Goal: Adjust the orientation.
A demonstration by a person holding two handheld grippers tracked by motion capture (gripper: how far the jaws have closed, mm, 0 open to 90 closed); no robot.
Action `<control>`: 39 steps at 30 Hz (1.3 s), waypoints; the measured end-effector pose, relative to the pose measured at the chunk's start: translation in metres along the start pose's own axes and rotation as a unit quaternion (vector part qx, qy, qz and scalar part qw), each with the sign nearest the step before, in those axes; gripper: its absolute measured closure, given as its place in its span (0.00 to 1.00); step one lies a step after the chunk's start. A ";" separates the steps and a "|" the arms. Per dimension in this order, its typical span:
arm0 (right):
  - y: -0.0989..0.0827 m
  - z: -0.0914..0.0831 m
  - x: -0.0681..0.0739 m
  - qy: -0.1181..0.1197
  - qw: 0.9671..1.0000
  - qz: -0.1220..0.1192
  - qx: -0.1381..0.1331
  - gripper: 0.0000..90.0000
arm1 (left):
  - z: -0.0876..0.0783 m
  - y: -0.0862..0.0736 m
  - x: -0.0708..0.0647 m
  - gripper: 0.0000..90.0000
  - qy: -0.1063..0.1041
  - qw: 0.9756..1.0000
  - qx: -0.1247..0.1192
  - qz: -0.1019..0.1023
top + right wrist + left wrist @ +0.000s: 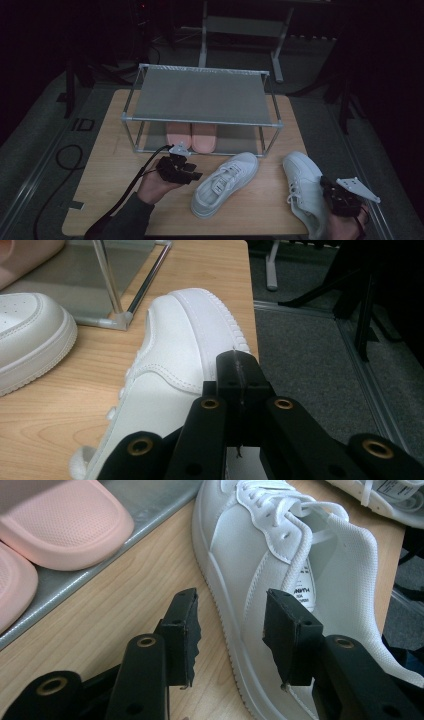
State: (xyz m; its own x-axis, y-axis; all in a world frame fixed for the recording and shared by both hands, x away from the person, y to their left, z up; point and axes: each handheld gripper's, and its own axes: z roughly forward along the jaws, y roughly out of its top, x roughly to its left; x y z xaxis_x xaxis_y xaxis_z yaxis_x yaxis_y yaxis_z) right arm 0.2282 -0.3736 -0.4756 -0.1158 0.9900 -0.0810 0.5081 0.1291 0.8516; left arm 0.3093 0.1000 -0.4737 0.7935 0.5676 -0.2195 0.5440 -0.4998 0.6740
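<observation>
The left gripper (230,632) has its jaws open, straddling the side wall of the left sneaker (225,182), which lies on the table (100,200) in front of the rack (200,95). Advance until both pads flank the collar wall, then close firmly before lifting. The right gripper (239,385) is closed, pads together, above the right sneaker (302,187); it appears to hold nothing, though the contact point is hidden. Keep clear of the slippers (191,137) on the lower shelf.
</observation>
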 end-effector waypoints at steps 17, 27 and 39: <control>0.015 0.022 -0.020 0.008 1.000 -0.015 0.021 1.00 | 0.001 0.000 0.000 0.63 -0.002 1.000 0.004 -0.001; 0.025 0.036 -0.040 0.009 0.998 -0.008 0.056 1.00 | 0.003 0.000 0.000 0.63 -0.004 1.000 0.006 -0.001; 0.032 0.050 -0.053 0.060 0.995 0.042 0.069 1.00 | 0.006 0.000 0.000 0.63 -0.007 1.000 0.010 -0.003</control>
State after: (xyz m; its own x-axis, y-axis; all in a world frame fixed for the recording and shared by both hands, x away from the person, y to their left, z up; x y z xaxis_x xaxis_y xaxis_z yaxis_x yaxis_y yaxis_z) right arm 0.2937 -0.4193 -0.4698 -0.1651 0.9846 0.0577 0.6320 0.0607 0.7726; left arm 0.3107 0.0962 -0.4778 0.7941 0.5616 -0.2324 0.5532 -0.5094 0.6592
